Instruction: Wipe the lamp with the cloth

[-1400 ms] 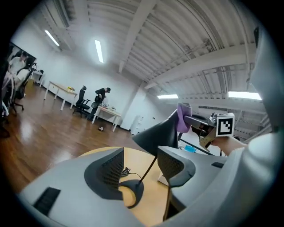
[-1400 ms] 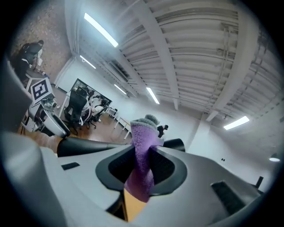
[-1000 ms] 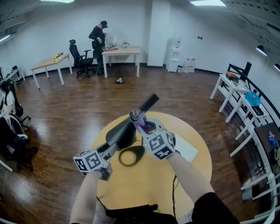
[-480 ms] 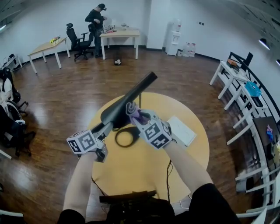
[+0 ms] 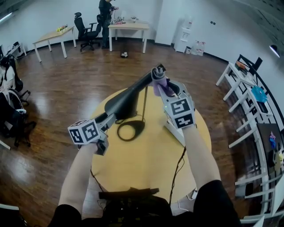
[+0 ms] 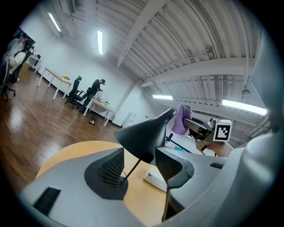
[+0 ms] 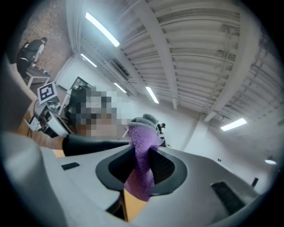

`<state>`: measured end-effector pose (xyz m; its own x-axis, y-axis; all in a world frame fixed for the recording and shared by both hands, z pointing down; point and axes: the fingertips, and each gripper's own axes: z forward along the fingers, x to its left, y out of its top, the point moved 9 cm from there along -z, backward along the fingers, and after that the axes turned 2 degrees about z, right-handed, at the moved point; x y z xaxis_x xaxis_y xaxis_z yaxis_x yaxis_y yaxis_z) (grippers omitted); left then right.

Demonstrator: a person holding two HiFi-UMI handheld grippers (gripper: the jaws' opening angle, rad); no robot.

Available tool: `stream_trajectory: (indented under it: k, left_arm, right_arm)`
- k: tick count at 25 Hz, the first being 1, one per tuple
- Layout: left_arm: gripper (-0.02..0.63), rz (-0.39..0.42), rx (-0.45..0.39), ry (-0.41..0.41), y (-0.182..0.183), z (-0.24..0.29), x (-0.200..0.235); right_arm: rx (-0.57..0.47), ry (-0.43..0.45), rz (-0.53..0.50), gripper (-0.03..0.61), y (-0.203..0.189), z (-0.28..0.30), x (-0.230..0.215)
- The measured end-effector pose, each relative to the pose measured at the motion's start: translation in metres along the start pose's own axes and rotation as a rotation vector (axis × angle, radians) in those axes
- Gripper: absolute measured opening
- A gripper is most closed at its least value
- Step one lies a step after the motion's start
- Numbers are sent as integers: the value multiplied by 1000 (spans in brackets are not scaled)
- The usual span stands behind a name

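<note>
Above the round table (image 5: pixel 146 170), the black lamp (image 5: pixel 124 103) is held tilted, with its cone shade (image 6: pixel 141 136) low at the left and its narrow neck (image 5: pixel 146 80) raised toward the upper right. Its base ring (image 5: pixel 131 131) is seen on the tabletop, joined to the lamp head by a thin stem (image 5: pixel 144 99). The shade is gripped by the left gripper (image 5: pixel 108 119), whose jaws have just been closing and are pressed against the two sides of the shade. The purple cloth (image 5: pixel 159 86) is pinched between the jaws of the right gripper (image 5: pixel 165 87) and is laid against the raised tip of the neck. In the right gripper view a bunched grey edge of the cloth is seen above the pads, and a purple fold hangs below them. A black cable (image 5: pixel 178 166) is trailed across the table toward its near edge. In the left gripper view a flat white object (image 6: pixel 153 178) is seen lying on the table beyond the shade. The table is surrounded by a dark wooden floor (image 5: pixel 57 88). Against the far wall a wooden desk (image 5: pixel 128 26) is placed, with a person (image 5: pixel 106 6) standing at it and a black office chair (image 5: pixel 86 31) beside it. White desks (image 5: pixel 246 84) are ranged along the right side of the room
</note>
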<state>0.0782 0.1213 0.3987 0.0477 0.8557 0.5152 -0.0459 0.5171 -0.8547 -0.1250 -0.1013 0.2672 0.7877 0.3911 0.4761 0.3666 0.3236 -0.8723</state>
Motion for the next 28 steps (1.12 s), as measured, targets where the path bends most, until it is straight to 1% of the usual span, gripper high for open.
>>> stream_trajectory:
  k: [2,3,4,7,12,15,19,22,25,28]
  left_arm:
    - [207,-7,-18,7,3,-4,0]
    - [207,-9,-23,9,3,-5,1]
    - [207,-8,-23,11,3,-6,2]
    - [207,3,-5,17,2,-6,5]
    - [206,-23,0,0,-4,-8,7]
    - [206,10,30,-25,-3,-9,6]
    - [206,64,71,-57,0,-11,3]
    - [206,77,76,-85,3,-11,2]
    - [205,75,72,-113,5,-13,1]
    - [206,52,53,-149,2,-14,-1]
  right_arm:
    - [-2,-84,71,91,-12,-2,-19]
    - [2,-104,110,91,-20,-3,-26]
    - [8,-105,151,91,-29,-3,-29]
    - [14,-49,259,91,-45,6,-23]
    - [5,23,337,92,-60,32,18]
    - [29,36,396,92,-79,46,38]
    - [35,57,432,92,-104,51,53]
    - [66,86,433,92,-127,55,61]
    - [156,101,418,92,-158,60,78]
    - [252,86,433,92,-196,64,95]
